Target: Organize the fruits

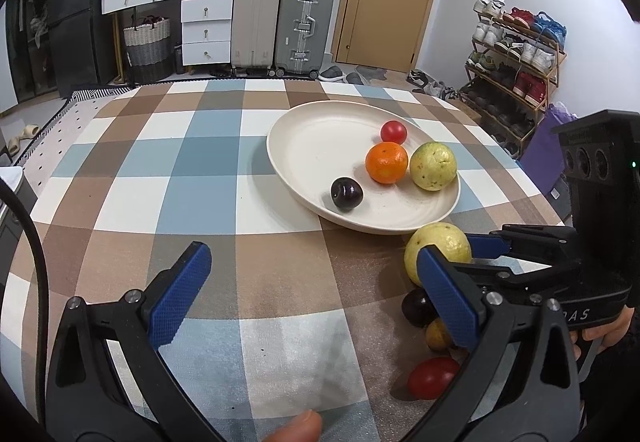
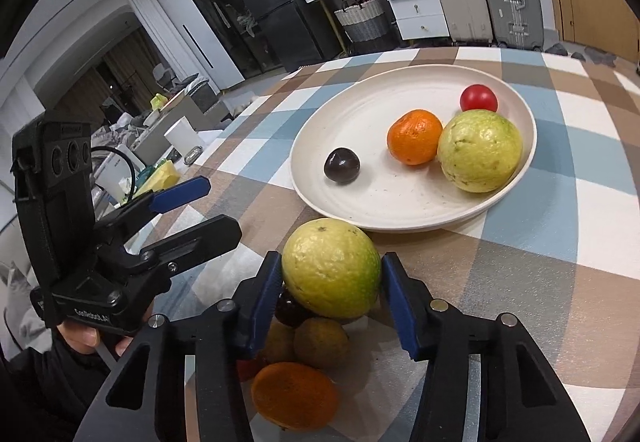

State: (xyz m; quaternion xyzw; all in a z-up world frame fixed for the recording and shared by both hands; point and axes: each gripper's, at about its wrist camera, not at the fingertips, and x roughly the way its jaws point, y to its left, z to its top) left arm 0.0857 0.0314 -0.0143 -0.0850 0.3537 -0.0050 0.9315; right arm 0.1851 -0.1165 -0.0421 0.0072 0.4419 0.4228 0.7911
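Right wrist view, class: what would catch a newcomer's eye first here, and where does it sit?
First, the big yellow-green guava between the fingers of the right hand-held gripper, topping a small fruit pile in front of the plate. A gap shows at its right finger, so the grip looks unclosed. Next, the plate's bright orange, beside a second guava.

Both handheld devices share one build: the left gripper (image 1: 316,298) and right gripper (image 2: 330,306) have matte black angular arms, silver round screws at the joints and blue fingers (image 1: 180,296) with a fine cross-hatched texture. Each carries a black box-like block with three round openings (one shows a small green light), and white lettering marks the bodies. Bare skin of a hand (image 2: 86,338) and a dark sleeve appear behind the left gripper.
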